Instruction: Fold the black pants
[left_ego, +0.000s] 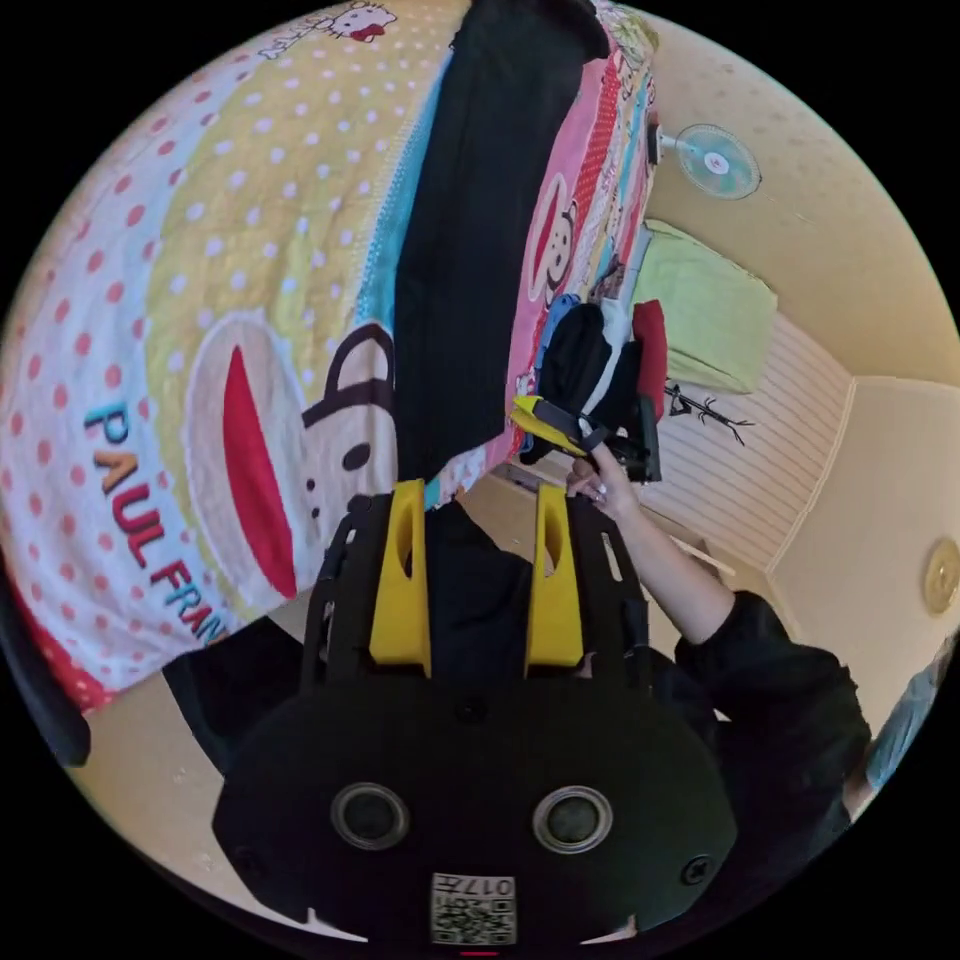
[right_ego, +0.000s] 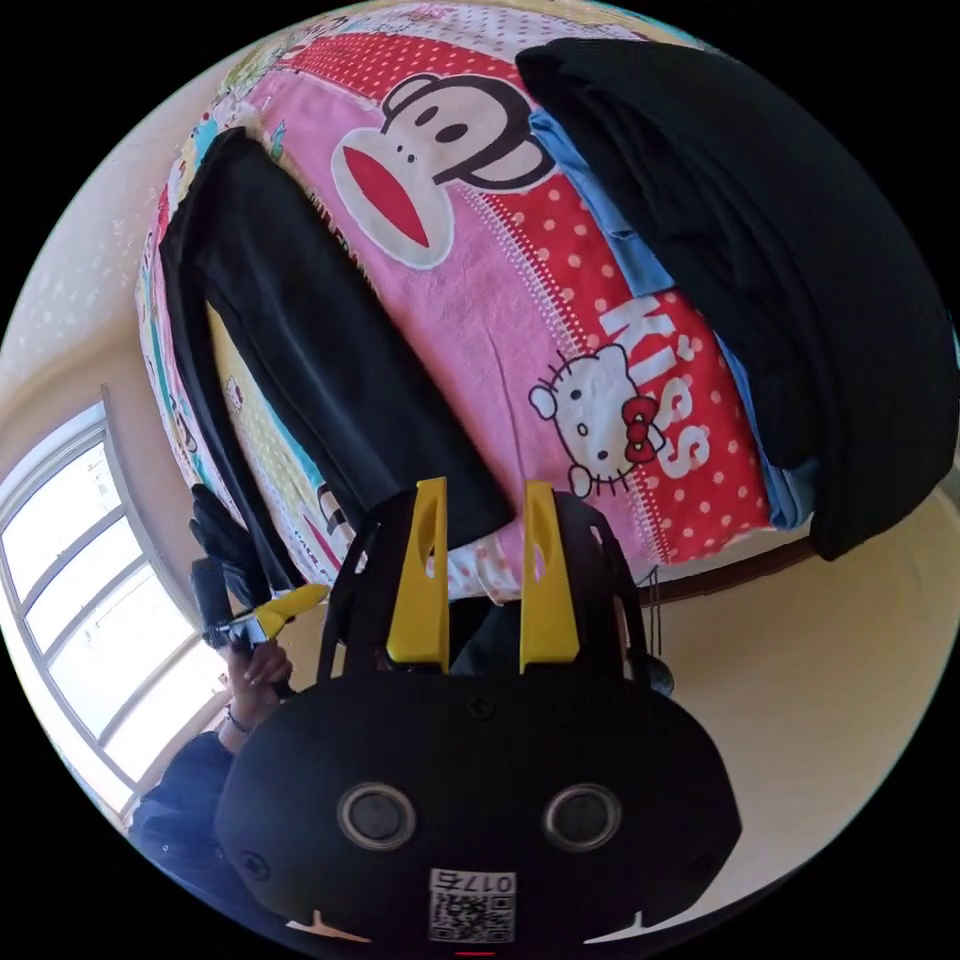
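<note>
The black pants lie as one long, narrow strip across a bed with a bright cartoon sheet. Their near end stops just past the tips of my left gripper, whose yellow jaws stand apart with nothing held. A hand holds my right gripper off the same bed edge. In the right gripper view the pants run away from my right gripper, which is open; the near end of the pants lies under its jaw tips, not pinched. My left gripper sits at the far side of the pants.
A pile of dark clothes over a blue garment rests on the bed to the right of the pants. A window, a wall fan and a green cloth surround the bed. Beige floor runs below the bed edge.
</note>
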